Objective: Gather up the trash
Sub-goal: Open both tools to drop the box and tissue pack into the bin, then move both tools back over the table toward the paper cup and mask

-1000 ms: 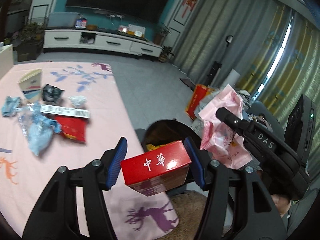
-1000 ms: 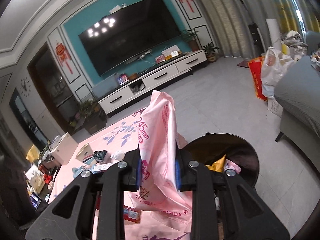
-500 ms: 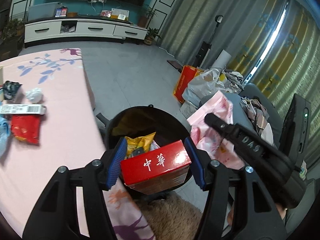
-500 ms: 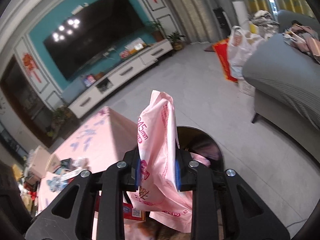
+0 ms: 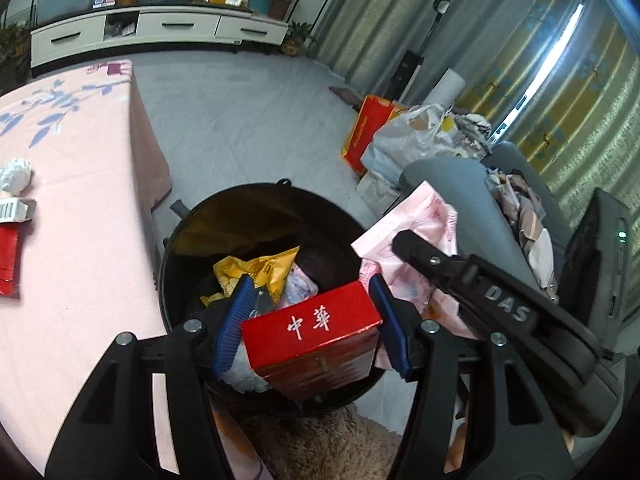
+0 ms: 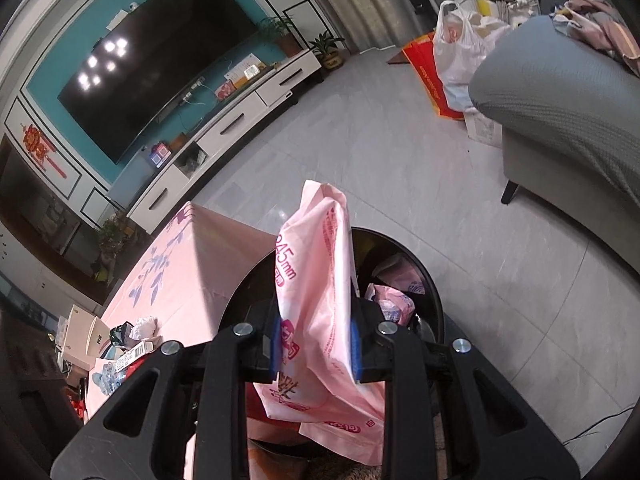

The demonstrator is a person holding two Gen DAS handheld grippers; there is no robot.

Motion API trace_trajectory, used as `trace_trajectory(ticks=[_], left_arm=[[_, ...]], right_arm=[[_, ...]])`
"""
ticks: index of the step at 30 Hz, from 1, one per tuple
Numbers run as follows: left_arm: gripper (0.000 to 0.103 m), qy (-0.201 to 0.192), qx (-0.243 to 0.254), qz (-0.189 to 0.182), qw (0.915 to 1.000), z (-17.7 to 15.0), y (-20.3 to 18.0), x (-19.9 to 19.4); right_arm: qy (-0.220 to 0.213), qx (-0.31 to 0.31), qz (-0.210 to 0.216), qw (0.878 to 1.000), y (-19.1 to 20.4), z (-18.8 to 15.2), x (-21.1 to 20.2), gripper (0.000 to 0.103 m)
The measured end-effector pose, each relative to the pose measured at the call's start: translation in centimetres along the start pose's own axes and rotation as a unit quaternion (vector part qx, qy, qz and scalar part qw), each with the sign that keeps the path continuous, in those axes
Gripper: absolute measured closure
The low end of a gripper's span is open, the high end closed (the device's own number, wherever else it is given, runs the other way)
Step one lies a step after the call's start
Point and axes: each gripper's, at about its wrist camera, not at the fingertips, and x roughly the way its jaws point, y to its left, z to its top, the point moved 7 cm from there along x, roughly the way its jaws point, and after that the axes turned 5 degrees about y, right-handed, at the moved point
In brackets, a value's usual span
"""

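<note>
Black round bin [image 5: 256, 216] on the floor beside the pink-clothed tabletop [image 5: 80, 216], open at the top. Inside: a crumpled yellow snack bag [image 5: 260, 272], a pale pink-and-blue wrapper [image 5: 298, 286] next to it, more pink packaging [image 6: 390, 302] against the far wall in the right wrist view. Rest of the contents lost in shadow.

Left gripper [image 5: 310, 328] over the near rim of the bin, blue-padded fingers [image 5: 234, 326] set wide, to either side of a red box [image 5: 316, 336] with white characters. Box tilted, one corner down, a gap showing at the left pad; cannot tell whether the pads truly press it.

Right gripper [image 6: 316, 346] to the right of the left, also above the bin, fingers [image 6: 276, 344] pressed against both faces of a pink plastic bag [image 6: 316, 280] printed with "245mm". Bag upright, top standing clear above the pads, bottom hanging loose below. Same bag [image 5: 416, 236] visible in the left wrist view at the bin's right edge.

On the tabletop, well apart from the bin: a white crumpled tissue [image 5: 16, 174], a small barcode box [image 5: 14, 210], a red wrapper [image 5: 8, 260].
</note>
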Motion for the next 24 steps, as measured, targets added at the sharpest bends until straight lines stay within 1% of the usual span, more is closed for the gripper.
trace_trajectory(ticks=[5,8,11,12,13,15,17,20,24], left_arm=[[0.043,0.015,-0.012,0.007,0.9998,-0.2,0.9,1.5],[0.043,0.026,-0.012,0.01,0.9996,-0.6,1.2,2.3],[0.036,0.025,-0.008,0.02,0.9995,-0.7,1.3,2.4],[0.031,0.023,-0.007,0.021,0.9995,-0.7,1.3,2.3],[0.029,0.02,-0.007,0.022,0.9995,-0.7,1.3,2.1],[0.021,0.012,-0.007,0.022,0.9996,-0.5,1.4,1.4],[0.017,0.001,-0.012,0.026,0.9996,-0.4,1.8,0.5],[0.014,-0.013,-0.022,0.029,0.9992,-0.1,2.5,-1.0],[0.008,-0.037,-0.048,0.039,0.9974,-0.1,4.7,-3.8]], right_arm=[[0.012,0.007,-0.008,1.0,-0.3,-0.1,0.8,0.077],[0.018,0.006,-0.01,1.0,-0.2,-0.2,0.9,0.076],[0.018,0.002,-0.012,1.0,-0.1,-0.3,0.9,0.072],[0.018,0.003,-0.012,1.0,-0.1,-0.3,0.9,0.068],[0.018,0.004,-0.01,1.0,0.0,-0.2,0.9,0.065],[0.02,0.006,-0.003,1.0,0.1,-0.3,0.9,0.048],[0.018,0.006,0.009,1.0,0.3,-0.3,0.7,0.041],[0.014,0.003,0.015,1.0,0.8,-0.3,0.6,0.036],[0.013,-0.01,0.009,1.0,1.3,-0.3,0.6,0.034]])
